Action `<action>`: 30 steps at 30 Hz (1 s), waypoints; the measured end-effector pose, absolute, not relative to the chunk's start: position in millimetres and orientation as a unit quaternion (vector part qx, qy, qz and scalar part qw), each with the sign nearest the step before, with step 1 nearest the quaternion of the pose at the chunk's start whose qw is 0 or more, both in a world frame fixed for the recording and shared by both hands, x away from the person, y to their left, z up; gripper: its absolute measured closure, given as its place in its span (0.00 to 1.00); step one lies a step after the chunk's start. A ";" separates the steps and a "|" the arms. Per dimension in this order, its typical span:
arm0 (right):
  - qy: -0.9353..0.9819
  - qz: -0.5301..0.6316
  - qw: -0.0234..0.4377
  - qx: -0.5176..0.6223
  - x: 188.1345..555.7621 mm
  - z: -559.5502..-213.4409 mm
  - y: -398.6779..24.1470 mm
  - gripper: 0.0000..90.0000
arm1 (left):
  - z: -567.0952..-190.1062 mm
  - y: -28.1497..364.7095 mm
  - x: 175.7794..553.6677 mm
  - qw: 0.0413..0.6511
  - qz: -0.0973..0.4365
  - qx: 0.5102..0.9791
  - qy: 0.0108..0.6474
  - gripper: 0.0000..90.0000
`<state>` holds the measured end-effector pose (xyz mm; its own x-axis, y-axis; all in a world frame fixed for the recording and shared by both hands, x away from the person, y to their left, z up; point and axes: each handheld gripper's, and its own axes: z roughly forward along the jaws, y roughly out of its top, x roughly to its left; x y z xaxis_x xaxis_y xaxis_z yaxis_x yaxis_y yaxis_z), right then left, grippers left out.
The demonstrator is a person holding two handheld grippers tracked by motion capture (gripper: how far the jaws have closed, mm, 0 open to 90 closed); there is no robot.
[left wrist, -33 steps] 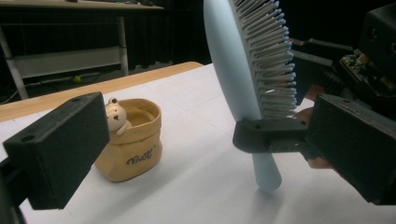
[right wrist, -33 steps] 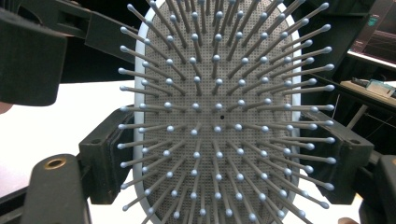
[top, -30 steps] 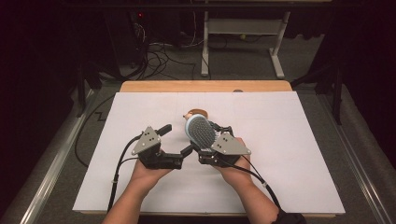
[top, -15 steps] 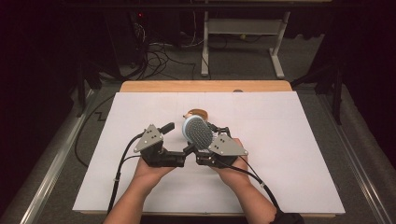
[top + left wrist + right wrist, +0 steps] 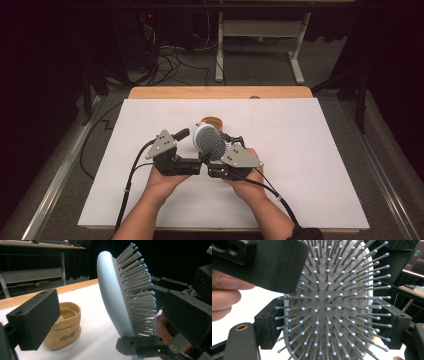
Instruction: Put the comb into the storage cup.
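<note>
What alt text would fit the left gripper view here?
A pale blue oval hairbrush with grey ball-tipped bristles stands upright, close to the camera, its lower end clamped in the right tongs. Behind it a small tan paper pouch sits open on the white table cover, beside one black foam-padded jaw of the left tongs.

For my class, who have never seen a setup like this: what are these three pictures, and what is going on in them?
A person sits at a table covered in white paper and holds a hand tool with two black jaws in each hand: the left gripper and the right gripper. One picture looks down from above; the other two come from cameras on the grippers. The right gripper's jaws clasp the sides of a pale blue hairbrush, bristles facing its camera. The left gripper's jaws are open around the brush head. A small tan bag stands behind.
</note>
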<state>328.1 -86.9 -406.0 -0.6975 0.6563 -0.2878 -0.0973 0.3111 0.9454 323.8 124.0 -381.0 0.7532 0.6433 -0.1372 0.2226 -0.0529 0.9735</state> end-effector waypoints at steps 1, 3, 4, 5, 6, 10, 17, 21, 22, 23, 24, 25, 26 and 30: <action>0.735 0.555 0.339 0.190 327.9 -406.0 -86.9 0.23 | -380.7 123.7 323.9 0.617 0.172 0.705 0.307 0.03; 0.735 0.556 0.339 0.190 327.7 -406.1 -86.6 0.23 | -380.2 123.3 324.4 0.620 0.174 0.700 0.308 0.04; 0.735 0.556 0.339 0.190 327.6 -406.3 -86.4 0.23 | -379.9 123.3 325.0 0.620 0.173 0.700 0.308 0.05; 0.735 0.556 0.339 0.191 327.5 -406.5 -86.0 0.23 | -379.7 123.0 325.4 0.620 0.173 0.700 0.309 0.05; 0.735 0.557 0.338 0.190 327.4 -406.7 -85.7 0.23 | -379.6 122.6 325.7 0.620 0.173 0.701 0.308 0.06; 0.735 0.558 0.338 0.188 327.0 -406.6 -84.2 0.23 | -380.0 122.1 327.5 0.620 0.174 0.697 0.315 0.08; 0.735 0.558 0.338 0.186 325.8 -406.7 -82.3 0.23 | -380.4 120.4 327.8 0.624 0.162 0.696 0.314 0.16; 0.735 0.558 0.337 0.187 325.4 -407.3 -82.2 0.23 | -380.7 119.0 327.7 0.625 0.162 0.693 0.319 0.17; 0.735 0.558 0.336 0.187 325.4 -407.3 -82.1 0.23 | -380.8 118.8 327.8 0.625 0.160 0.694 0.320 0.17; 0.735 0.558 0.336 0.187 325.2 -407.4 -81.9 0.23 | -380.9 118.5 327.9 0.626 0.158 0.693 0.321 0.17; 0.735 0.558 0.336 0.188 325.1 -407.3 -81.7 0.23 | -380.8 118.3 327.9 0.627 0.158 0.692 0.321 0.17; 0.735 0.558 0.336 0.187 325.0 -407.1 -81.8 0.23 | -380.8 118.1 327.7 0.629 0.158 0.691 0.320 0.17; 0.734 0.559 0.337 0.186 325.2 -406.8 -82.0 0.23 | -380.8 118.0 327.4 0.630 0.157 0.692 0.316 0.20; 0.735 0.557 0.338 0.188 325.4 -405.5 -83.1 0.23 | -380.9 116.8 326.9 0.637 0.151 0.689 0.311 0.27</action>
<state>325.4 -83.1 -405.5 -0.7014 0.6525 -0.2867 -0.1000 0.3082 0.9460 326.9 116.8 -380.9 0.7605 0.6214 -0.1883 0.2364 0.0051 0.9716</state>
